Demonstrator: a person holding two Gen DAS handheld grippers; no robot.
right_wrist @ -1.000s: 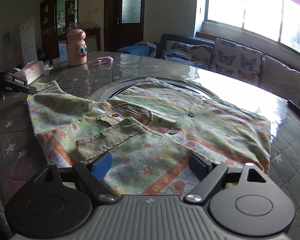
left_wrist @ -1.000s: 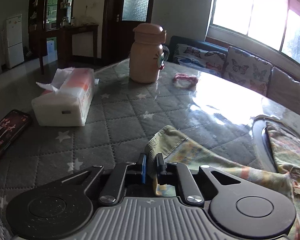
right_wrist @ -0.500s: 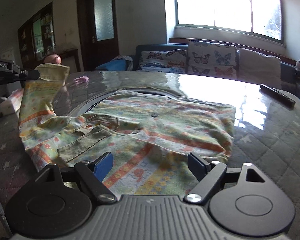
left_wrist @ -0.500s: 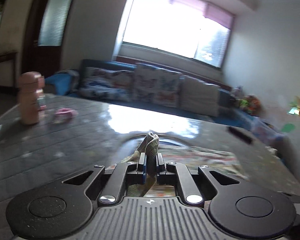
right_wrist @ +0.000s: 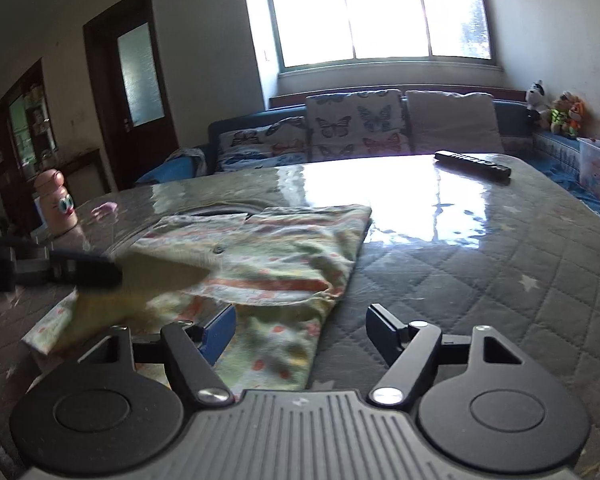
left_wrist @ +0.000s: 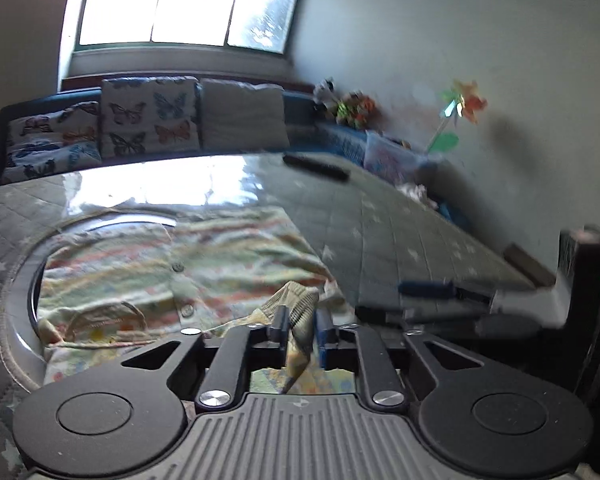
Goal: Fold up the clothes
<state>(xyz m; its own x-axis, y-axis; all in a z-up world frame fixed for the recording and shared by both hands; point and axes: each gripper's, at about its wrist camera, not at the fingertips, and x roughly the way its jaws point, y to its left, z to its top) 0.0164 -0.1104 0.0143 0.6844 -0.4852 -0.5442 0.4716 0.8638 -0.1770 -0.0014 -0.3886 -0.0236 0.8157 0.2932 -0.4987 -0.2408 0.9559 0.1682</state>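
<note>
At the bottom centre of the left wrist view, the left gripper (left_wrist: 300, 322) has its jaws pinched tight on a bunched fold of the shirt (left_wrist: 172, 264), the cloth standing up between the two fingers. Low in the right wrist view, the right gripper (right_wrist: 300, 328) is spread wide and holds nothing; its left finger sits over the shirt's near hem, its right finger over bare quilted table cover (right_wrist: 480, 272). Just beyond, the shirt (right_wrist: 284, 256) lies mostly flat across the centre-left of the frame, buttons showing. At the left edge the other gripper, blurred, carries a pale flap of the shirt above the rest. Farther back, a dark remote control (right_wrist: 473, 164) lies at the upper right of the table and a pink bottle (right_wrist: 56, 204) stands at the far left. Behind them, butterfly-print cushions (right_wrist: 352, 128) line a sofa under the bright window (right_wrist: 380, 12).
</note>
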